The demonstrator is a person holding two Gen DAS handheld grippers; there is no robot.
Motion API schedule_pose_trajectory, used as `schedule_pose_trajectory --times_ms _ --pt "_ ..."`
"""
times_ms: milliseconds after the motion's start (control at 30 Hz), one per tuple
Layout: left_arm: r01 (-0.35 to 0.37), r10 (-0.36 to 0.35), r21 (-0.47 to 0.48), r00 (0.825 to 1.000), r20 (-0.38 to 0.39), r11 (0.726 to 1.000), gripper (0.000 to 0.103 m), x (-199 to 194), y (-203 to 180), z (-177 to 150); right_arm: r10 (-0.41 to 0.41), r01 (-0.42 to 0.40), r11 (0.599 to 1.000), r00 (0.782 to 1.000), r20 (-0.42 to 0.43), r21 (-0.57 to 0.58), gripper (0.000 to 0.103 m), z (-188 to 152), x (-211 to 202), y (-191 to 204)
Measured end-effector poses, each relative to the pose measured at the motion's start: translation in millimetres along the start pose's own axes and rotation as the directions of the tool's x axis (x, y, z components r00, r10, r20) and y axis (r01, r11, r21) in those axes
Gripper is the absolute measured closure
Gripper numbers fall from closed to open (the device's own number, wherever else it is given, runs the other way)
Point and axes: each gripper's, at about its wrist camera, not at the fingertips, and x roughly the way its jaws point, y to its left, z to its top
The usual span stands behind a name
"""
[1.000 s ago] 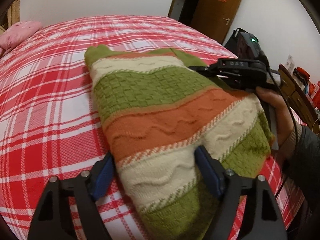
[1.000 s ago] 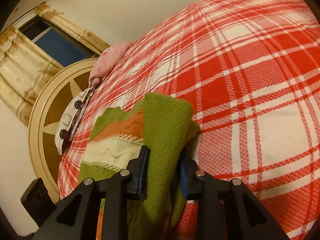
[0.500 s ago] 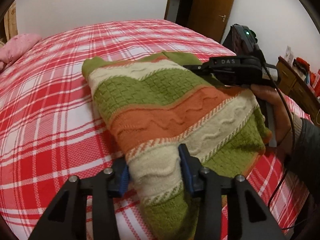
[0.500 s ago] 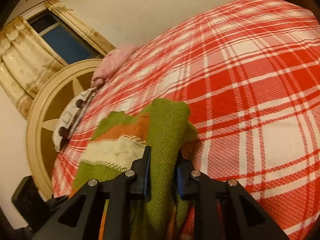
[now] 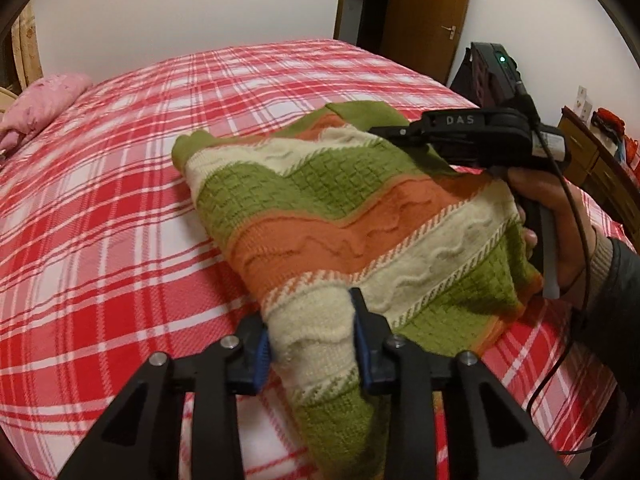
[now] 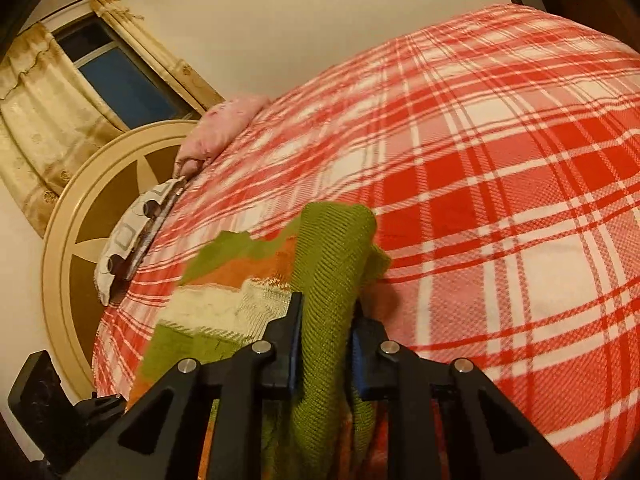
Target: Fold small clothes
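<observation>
A knitted sweater (image 5: 320, 208) in green, orange and cream stripes lies on the red plaid bed (image 5: 120, 200), its near part lifted and sagging. In the left wrist view my left gripper (image 5: 312, 332) has a bunched cream band between its blue pads, and its jaws are closing on it. A hand holds the right gripper's black body (image 5: 480, 136) at the sweater's right edge. In the right wrist view the right gripper (image 6: 326, 316) is shut on a thick green fold of the sweater (image 6: 332, 248), which stands up between the pads.
A pink pillow (image 5: 44, 100) lies at the bed's far left corner. Behind the bed are a wooden door (image 5: 428, 12) and a dresser (image 5: 600, 160). The right wrist view shows a round headboard (image 6: 100, 184), a patterned pillow (image 6: 132, 236) and a curtained window (image 6: 120, 80).
The left jaws went from wide apart around the sweater's near edge to pinching the cream band. Both grippers rose a little, and the sweater's near part lifted and bunched.
</observation>
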Motion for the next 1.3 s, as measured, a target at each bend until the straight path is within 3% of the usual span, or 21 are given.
schedule_pose_trajectory --times_ms 433,900,1300 --pt "-0.077 0.078 -0.025 0.996 0.051 0.997 0.069 -64.4 22.0 -29.1 0.103 -0.103 0.995 0.995 -0.001 0.007 0.085 -24.5 -1.9 60.4" --pt "-0.116 0.135 -0.167 0.985 0.11 0.979 0.069 -125.6 65.5 -75.4 0.219 -0.221 0.975 0.974 -0.05 -0.025 0.086 -52.5 23.1 149.9" --pt "-0.154 0.198 -0.28 0.97 0.137 0.948 0.069 -167.6 109.7 -113.9 0.282 -0.29 0.956 0.951 -0.126 -0.051 0.086 -75.0 62.8 215.7"
